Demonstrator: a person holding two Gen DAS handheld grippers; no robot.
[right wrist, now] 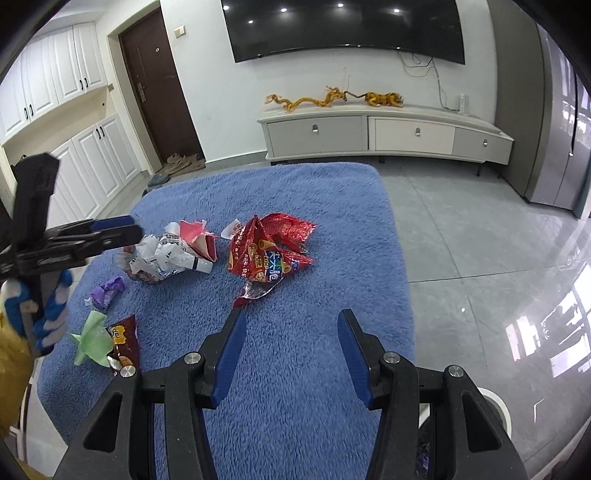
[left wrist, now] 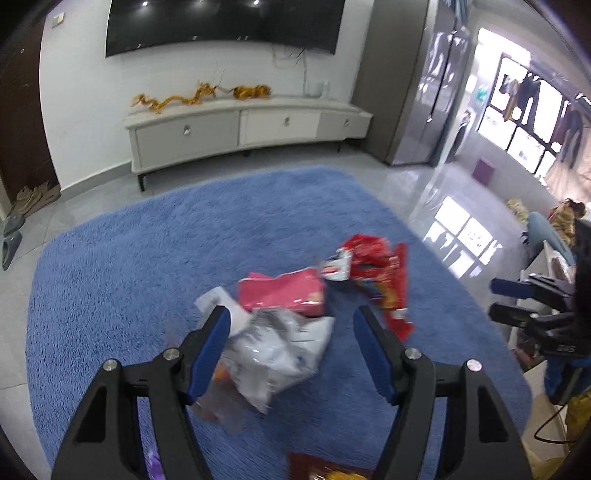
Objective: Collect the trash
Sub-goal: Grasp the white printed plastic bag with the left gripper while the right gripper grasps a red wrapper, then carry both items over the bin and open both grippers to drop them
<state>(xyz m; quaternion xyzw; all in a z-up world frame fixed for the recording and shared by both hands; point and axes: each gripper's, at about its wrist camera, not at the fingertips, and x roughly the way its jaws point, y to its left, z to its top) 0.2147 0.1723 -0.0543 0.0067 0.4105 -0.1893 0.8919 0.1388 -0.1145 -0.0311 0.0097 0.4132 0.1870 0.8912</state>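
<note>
Trash lies on a blue shaggy rug [left wrist: 147,266] [right wrist: 314,387]. A crumpled white-grey bag [left wrist: 273,354] [right wrist: 166,254] lies under my left gripper [left wrist: 291,321], which is open just above it. In the right wrist view the left gripper [right wrist: 125,229] hovers over that bag. A pink wrapper [left wrist: 280,291] [right wrist: 197,238] lies beside it. A torn red snack bag [left wrist: 376,269] [right wrist: 269,251] lies further on. My right gripper [right wrist: 291,321] is open and empty above bare rug, short of the red bag. A purple wrapper [right wrist: 109,291], a green paper [right wrist: 92,343] and a brown snack packet [right wrist: 123,343] lie at the rug's left.
A white TV cabinet [right wrist: 384,133] with gold dragon ornaments stands against the far wall under a television [right wrist: 343,26]. Glossy grey tile floor [right wrist: 480,258] surrounds the rug. A white round bin rim [right wrist: 498,406] shows at lower right. A brown door [right wrist: 159,85] and white cupboards [right wrist: 66,110] are at the left.
</note>
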